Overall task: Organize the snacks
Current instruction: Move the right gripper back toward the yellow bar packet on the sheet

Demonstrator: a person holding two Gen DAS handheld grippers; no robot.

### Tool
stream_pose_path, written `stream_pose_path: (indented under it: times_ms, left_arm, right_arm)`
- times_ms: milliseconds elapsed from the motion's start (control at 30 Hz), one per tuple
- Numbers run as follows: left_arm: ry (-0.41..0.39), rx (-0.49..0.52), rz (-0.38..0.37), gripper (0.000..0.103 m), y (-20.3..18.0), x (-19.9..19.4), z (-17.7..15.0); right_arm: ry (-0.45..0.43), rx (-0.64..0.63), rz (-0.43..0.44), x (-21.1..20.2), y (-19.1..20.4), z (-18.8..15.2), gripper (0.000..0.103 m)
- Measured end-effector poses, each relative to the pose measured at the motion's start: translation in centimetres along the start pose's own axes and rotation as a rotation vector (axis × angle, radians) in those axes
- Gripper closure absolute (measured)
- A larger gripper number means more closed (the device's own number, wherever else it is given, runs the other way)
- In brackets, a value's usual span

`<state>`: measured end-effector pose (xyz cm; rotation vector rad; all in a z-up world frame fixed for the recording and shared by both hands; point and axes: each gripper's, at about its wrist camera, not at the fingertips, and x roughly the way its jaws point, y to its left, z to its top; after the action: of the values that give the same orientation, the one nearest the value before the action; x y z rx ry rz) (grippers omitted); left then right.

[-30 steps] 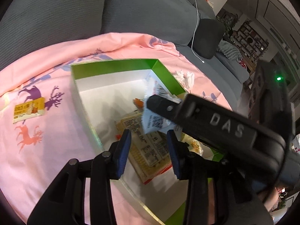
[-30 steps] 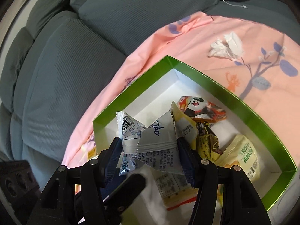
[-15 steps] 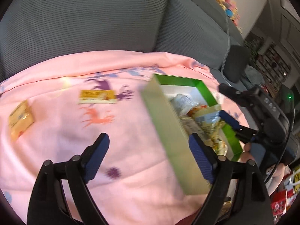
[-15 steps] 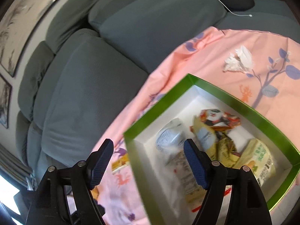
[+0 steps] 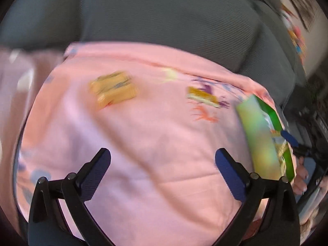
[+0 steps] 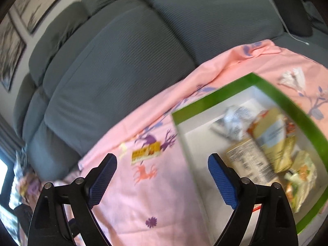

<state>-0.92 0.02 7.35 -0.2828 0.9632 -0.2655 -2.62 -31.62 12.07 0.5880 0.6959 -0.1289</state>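
Note:
A green box (image 6: 215,97) with white inside sits on the pink cloth (image 6: 168,201) and holds several snack packets, among them a white one (image 6: 231,121). In the left wrist view the box (image 5: 260,137) stands at the right. A yellow bar (image 6: 146,152) lies on the cloth left of the box; it also shows in the left wrist view (image 5: 203,95). An orange packet (image 5: 113,89) lies farther left. My left gripper (image 5: 163,169) is open and empty above the bare cloth. My right gripper (image 6: 162,177) is open and empty over the box's left edge.
The grey sofa back (image 6: 114,57) rises behind the cloth. A crumpled white tissue (image 6: 293,78) lies beyond the box. The right gripper's fingertips (image 5: 289,138) show past the box in the left wrist view. Both views are blurred by motion.
My right gripper let the white packet go into the box and opened. Both grippers pulled back and swung left. My left gripper opened wide, now facing the loose snacks on the cloth.

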Motion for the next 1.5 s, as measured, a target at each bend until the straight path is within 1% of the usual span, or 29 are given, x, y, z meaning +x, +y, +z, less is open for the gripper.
stream_pose_path:
  times_ms: [67,100,167,233,300,367,500,567,633,767,900,967,1000,1100,1233,1267,1333,1400,1467,1500]
  left_arm:
    - [0.027,-0.070,-0.002,0.001,2.3,0.9,-0.7]
    - [0.037,-0.084,0.004,0.001,2.9,1.2,-0.8]
    - [0.048,-0.108,0.042,0.001,4.1,1.5,-0.8]
    - [0.027,-0.122,0.098,0.001,4.7,1.2,-0.6]
    - [0.004,-0.126,0.121,0.001,5.1,0.7,-0.4]
    - [-0.005,-0.138,0.125,0.001,5.7,0.3,-0.3]
    - [0.002,-0.171,0.111,0.001,6.9,0.1,-0.3]
    - [0.004,-0.180,0.109,0.001,7.3,0.2,-0.3]
    - [0.002,-0.182,0.111,0.001,7.5,0.0,-0.2]
    - [-0.006,-0.190,0.117,0.001,7.7,0.1,0.1]
    - [0.001,-0.210,0.097,0.001,8.2,0.1,0.3]
    - [-0.002,-0.215,0.094,0.001,8.3,0.0,0.3]
    - [-0.002,-0.220,0.092,0.001,8.4,0.1,0.4]
    - [0.009,-0.220,0.095,0.001,8.4,0.3,0.4]
    - [0.015,-0.211,0.105,0.001,8.3,0.5,0.4]
    - [0.017,-0.208,0.105,0.001,8.3,0.6,0.4]
    - [0.023,-0.203,0.105,0.001,8.1,0.8,0.3]
    - [0.032,-0.197,0.108,0.001,8.0,1.0,0.2]
    - [0.035,-0.193,0.109,0.001,7.9,1.1,0.2]
    - [0.038,-0.190,0.109,0.001,7.9,1.2,0.1]
  right_arm:
    - [0.039,-0.027,0.001,1.2,1.2,-0.7,0.013]
    - [0.056,-0.040,-0.002,1.6,1.7,-1.1,0.013]
    - [0.084,-0.072,-0.010,2.4,2.6,-1.8,0.012]
    - [0.113,-0.118,-0.025,3.4,3.8,-2.7,0.012]
    - [0.137,-0.154,-0.034,4.3,4.7,-3.4,0.012]
    - [0.170,-0.180,-0.041,5.4,5.5,-4.2,0.012]
    - [0.270,-0.191,-0.016,7.5,6.4,-5.7,0.012]
    - [0.290,-0.205,-0.028,8.2,6.9,-6.1,0.011]
    - [0.294,-0.219,-0.058,8.8,7.2,-6.3,0.004]
    - [0.323,-0.229,-0.125,10.9,7.8,-5.1,0.003]
    - [0.373,-0.258,-0.178,14.6,9.0,-2.4,0.003]
    - [0.382,-0.266,-0.214,16.5,9.2,-1.3,0.003]
    - [0.386,-0.271,-0.245,17.6,9.2,-0.8,0.003]
    - [0.403,-0.310,-0.291,20.3,9.3,0.1,0.003]
    - [0.389,-0.369,-0.351,22.4,9.2,0.5,0.003]
    - [0.400,-0.384,-0.351,22.9,9.1,0.5,0.003]
    - [0.410,-0.374,-0.323,23.3,9.0,0.4,0.003]
    - [0.397,-0.382,-0.334,23.4,9.2,0.4,0.003]
    - [0.397,-0.394,-0.316,23.7,9.6,0.2,0.003]
    - [0.383,-0.398,-0.311,23.8,9.7,0.0,0.003]
